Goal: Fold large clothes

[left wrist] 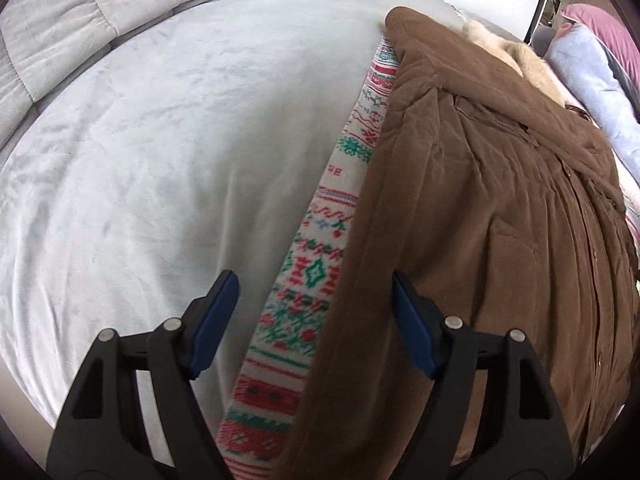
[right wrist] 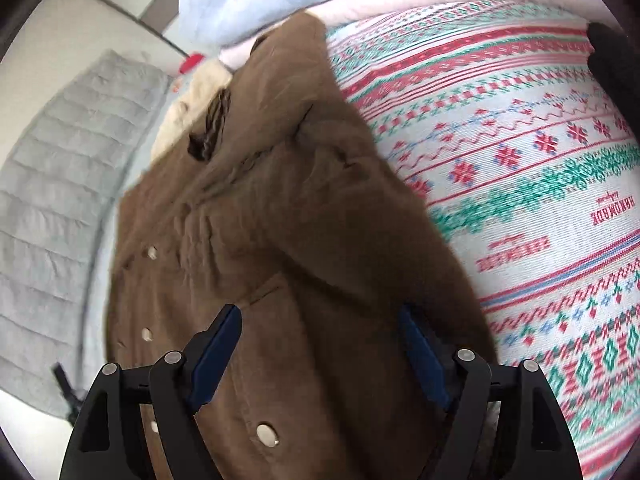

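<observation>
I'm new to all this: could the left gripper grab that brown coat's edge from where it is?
Probably yes. The left gripper is open, the brown coat edge lies between its fingers, and nothing covers it.

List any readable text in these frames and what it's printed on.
"HANDMADE": patterned blanket, printed upside down in red at.
Small script above it: too blurred to read.
Second red word on the blanket at: blurred, unreadable.
Red print on the same blanket: too small to read.
Brown coat: no text.

Pale bedsheet (left wrist: 160, 152) beside a grey quilted duvet (left wrist: 80, 12).
</observation>
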`<state>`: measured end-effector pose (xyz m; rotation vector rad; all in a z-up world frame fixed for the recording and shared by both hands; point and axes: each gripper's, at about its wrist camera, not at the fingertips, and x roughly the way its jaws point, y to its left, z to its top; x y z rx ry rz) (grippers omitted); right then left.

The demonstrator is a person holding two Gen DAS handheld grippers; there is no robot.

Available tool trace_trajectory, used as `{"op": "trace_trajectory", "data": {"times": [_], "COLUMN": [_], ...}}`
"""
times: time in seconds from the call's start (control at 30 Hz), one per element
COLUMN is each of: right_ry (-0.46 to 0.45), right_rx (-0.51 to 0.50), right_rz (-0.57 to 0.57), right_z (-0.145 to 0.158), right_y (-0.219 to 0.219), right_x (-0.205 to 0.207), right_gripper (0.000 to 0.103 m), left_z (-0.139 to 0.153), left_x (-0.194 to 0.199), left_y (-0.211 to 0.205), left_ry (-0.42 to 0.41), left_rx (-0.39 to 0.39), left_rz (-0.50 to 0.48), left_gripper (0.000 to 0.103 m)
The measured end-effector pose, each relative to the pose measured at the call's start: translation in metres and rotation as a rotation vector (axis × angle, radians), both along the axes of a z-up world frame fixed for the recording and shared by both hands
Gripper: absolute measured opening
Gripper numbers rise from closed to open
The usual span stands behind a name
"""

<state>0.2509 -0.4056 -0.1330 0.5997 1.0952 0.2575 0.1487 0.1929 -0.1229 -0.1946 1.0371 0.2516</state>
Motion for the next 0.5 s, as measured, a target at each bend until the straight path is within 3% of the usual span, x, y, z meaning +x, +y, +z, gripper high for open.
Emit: {"op": "trace_trajectory", "data": {"times": [0.1, 0.23, 0.33, 0.43, 0.5], "right_ry": [-0.011, -0.036, -0.072, -0.099, -0.104], "right_rx": [0.059, 0.004, -0.155, -0.380, -0.419], "right_rz": [-0.051, -0.072, -0.036, -0.073, -0.086], "right_z": [0.000, 0.027, 0.044, 0.053, 0.052], "right_y": [-0.014, -0.010, 0.000, -0.005, -0.010], "right_x": [-0.009, -0.039, -0.052, -0.047, -0.040], "right_gripper": [0.073, 0.076, 0.077, 0.077, 0.077], "left_z": [0.009, 0.034, 0.042, 0.056, 0.061], "left_x": [-0.009, -0.028, -0.029, -0.008, 0.017], "left_y": [-0.008, -0.017, -0.017, -0.019, -0.016], "left_ry": [-0.019, -0.096, -0.116, -0.124, -0.125], "left_rx": [0.059, 0.061, 0.009, 0.056, 0.067], "left_rz": [-0.031, -0.074, -0.113, -0.121, -0.090], "left_gripper": [0.076, 0.076, 0.076, 0.076, 0.076]}}
